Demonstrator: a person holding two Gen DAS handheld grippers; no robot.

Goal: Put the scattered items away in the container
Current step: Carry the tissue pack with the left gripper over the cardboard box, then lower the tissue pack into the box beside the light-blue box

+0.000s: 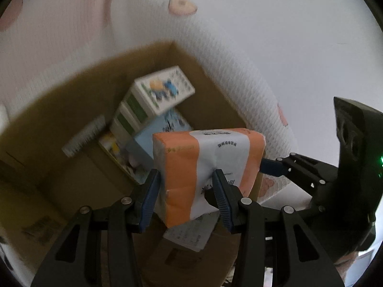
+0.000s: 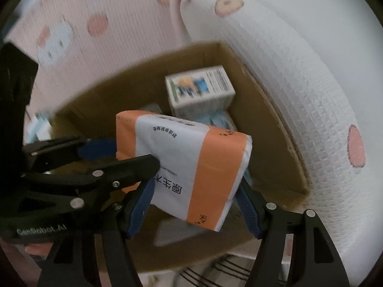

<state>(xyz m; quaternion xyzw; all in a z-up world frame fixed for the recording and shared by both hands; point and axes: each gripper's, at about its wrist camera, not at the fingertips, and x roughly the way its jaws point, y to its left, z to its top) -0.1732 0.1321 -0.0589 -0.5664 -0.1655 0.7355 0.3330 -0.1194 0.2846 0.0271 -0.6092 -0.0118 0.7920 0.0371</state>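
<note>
The tissue pack (image 1: 205,165) hangs over the open box (image 1: 215,100), above the cartons (image 1: 162,91) inside it. Both the left gripper (image 1: 186,186) and the right gripper (image 2: 194,201) have their jaws partly closed, squeezing it. It looks light and soft, its wrap dimpling under the pads, so gripping across the broad middle seems safest.

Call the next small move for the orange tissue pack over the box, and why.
Probably lower it a little further, then let go. Both grippers, left and right, clamp the orange-and-white tissue pack above the open cardboard box, where a white carton already lies. It hangs clear of the contents.
</note>
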